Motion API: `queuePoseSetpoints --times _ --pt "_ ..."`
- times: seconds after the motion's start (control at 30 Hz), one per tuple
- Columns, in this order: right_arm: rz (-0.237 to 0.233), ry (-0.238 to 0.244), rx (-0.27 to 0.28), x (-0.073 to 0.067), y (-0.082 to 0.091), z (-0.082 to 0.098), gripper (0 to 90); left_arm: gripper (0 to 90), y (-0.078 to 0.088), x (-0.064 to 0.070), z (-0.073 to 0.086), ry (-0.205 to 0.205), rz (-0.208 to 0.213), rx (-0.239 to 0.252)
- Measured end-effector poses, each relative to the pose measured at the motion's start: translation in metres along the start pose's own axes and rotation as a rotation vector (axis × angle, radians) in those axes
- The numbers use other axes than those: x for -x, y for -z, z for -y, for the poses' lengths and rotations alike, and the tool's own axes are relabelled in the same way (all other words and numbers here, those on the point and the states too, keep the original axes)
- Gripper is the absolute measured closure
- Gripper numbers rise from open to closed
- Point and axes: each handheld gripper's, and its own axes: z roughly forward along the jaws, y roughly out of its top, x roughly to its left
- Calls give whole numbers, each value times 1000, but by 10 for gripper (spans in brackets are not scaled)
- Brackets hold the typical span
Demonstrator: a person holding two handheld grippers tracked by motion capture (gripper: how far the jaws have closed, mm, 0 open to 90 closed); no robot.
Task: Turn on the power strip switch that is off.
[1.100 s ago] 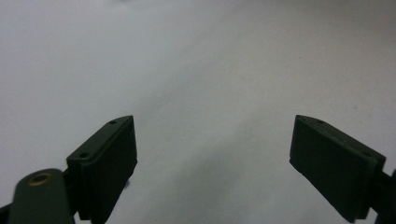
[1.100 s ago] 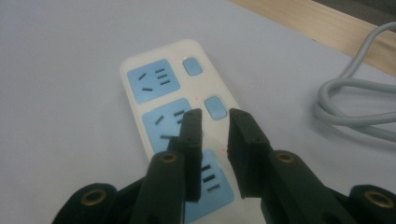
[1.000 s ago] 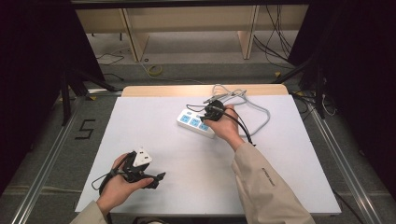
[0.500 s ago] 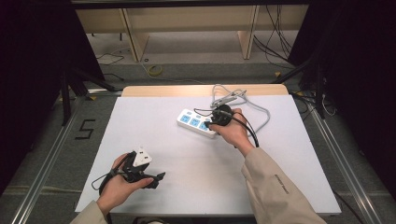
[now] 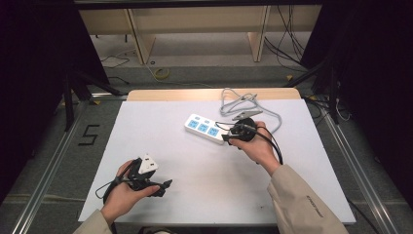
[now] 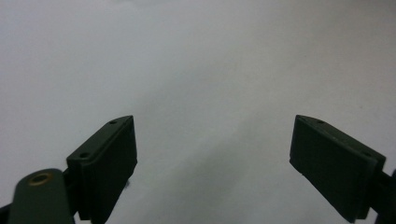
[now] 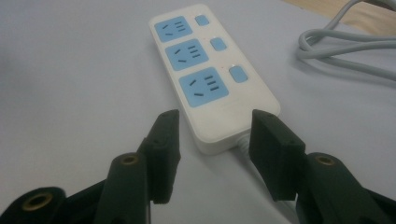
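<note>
In the high view, a white power strip (image 5: 206,128) with three blue sockets is seen lying flat on the white table (image 5: 302,165), nearer to the far edge and a little right of the middle. Its grey cable (image 5: 243,105) is coiled just behind it, toward the far edge. The right gripper (image 5: 229,137) is held at the strip's near right end, with the right hand (image 5: 255,146) behind it. The left gripper (image 5: 163,187) is held in the left hand (image 5: 124,195) close to the near left corner of the table, well apart from the strip.

In the left gripper view, the two black jaws are seen wide apart, and between them is bare white table surface (image 6: 201,70).

In the right gripper view, the jaws of the right gripper (image 7: 214,126) are open, and the cable end of the power strip (image 7: 210,74) is placed between their tips. The left jaw stands just beside the strip's long side, the right jaw beside its end corner; whether either touches it cannot be told. The strip's sockets run away from the jaws, each with a small blue button next to it. The grey cable (image 7: 345,49) is seen at the upper right.
</note>
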Motion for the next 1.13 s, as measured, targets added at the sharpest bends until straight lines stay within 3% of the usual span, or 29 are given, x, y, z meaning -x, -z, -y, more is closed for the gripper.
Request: queuePoseSetpoints --times 0.1,0.33,0.6,0.87,1.13 --pt "-5 5 12 0 9 7 507 145 0 0 0 0 2 -2" --pt "-7 -39 52 4 34 25 470 145 1 0 0 -1 -1 -2" --pt "-6 -47 111 3 68 57 449 145 1 0 0 3 -3 5" --pt "-6 -48 118 2 90 90 430 145 1 1 -1 -6 -3 0" --pt "-6 -72 129 2 104 104 391 137 -1 7 -4 -7 23 11"
